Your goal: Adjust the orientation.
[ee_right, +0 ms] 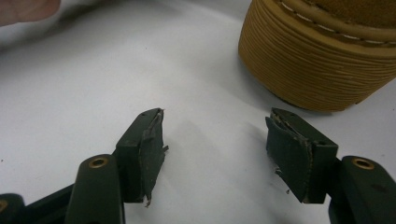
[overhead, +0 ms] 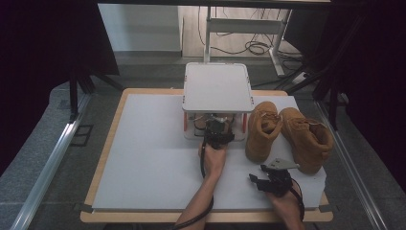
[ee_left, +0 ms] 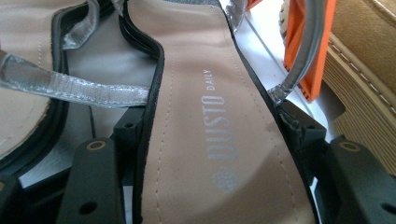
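My left gripper [ee_left: 212, 140] has its jaws on both edges of a flat sandal [ee_left: 210, 116] with a smooth beige insole and silver straps, so I judge the grasp is made and the next move is a straight pull out from under the white shelf [overhead: 218, 86]. My right gripper [ee_right: 215, 154] rests with jaws apart over the bare table [ee_right: 93, 84]; ahead of it to the right stands a tan boot [ee_right: 322, 60] with a ribbed sole.
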{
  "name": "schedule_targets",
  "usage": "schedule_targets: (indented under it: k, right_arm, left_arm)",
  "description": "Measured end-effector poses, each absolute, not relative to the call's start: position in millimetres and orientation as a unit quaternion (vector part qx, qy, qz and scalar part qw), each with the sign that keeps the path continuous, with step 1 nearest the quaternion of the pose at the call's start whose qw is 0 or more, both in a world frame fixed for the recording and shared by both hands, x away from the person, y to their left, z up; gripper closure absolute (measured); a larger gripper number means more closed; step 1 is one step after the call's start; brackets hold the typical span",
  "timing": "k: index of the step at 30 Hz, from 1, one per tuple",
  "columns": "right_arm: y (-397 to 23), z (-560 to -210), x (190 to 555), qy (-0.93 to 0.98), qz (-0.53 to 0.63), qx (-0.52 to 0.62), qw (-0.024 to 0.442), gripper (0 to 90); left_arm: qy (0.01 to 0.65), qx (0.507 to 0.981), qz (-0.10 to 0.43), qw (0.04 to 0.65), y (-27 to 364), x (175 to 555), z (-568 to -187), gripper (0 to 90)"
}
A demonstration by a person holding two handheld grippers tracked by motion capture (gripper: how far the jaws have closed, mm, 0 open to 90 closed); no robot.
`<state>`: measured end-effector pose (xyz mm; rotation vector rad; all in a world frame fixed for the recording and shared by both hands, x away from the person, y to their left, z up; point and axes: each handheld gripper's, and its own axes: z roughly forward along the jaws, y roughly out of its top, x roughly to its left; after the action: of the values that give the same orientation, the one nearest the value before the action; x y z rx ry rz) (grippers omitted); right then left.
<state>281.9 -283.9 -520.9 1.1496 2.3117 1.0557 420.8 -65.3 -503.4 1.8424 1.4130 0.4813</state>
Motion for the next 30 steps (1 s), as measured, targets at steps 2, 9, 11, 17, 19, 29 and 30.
schedule_targets:
  k: [2, 9, 11, 17, 19, 29, 30]
  right_arm:
    - [-284, -521, 282, 0.816, 0.373, 0.406, 0.175, 36.4]
    - [-284, -521, 282, 0.816, 0.373, 0.405, 0.175, 36.3]
    - [-284, -521, 282, 0.816, 0.373, 0.406, 0.175, 36.2]
    - [-284, -521, 282, 0.816, 0.373, 0.405, 0.175, 36.2]
    - [-284, -521, 282, 0.816, 0.373, 0.406, 0.175, 36.3]
    - [-284, -521, 282, 0.816, 0.373, 0.406, 0.175, 36.2]
    - [-284, -521, 282, 0.816, 0.373, 0.406, 0.175, 36.2]
  left_arm:
    - [0.554, 0.719, 0.188, 0.376, -66, 422, -504, 38.5]
    - [0.544, 0.725, 0.185, 0.378, -65, 423, -505, 36.9]
    - [0.538, 0.731, 0.185, 0.377, -64, 423, -505, 36.6]
    - [0.525, 0.742, 0.184, 0.374, -60, 416, -502, 33.6]
    - [0.527, 0.741, 0.175, 0.378, -58, 413, -501, 33.4]
    - [0.496, 0.76, 0.167, 0.384, -43, 394, -499, 32.6]
    - [0.495, 0.761, 0.167, 0.384, -42, 392, -498, 32.6]
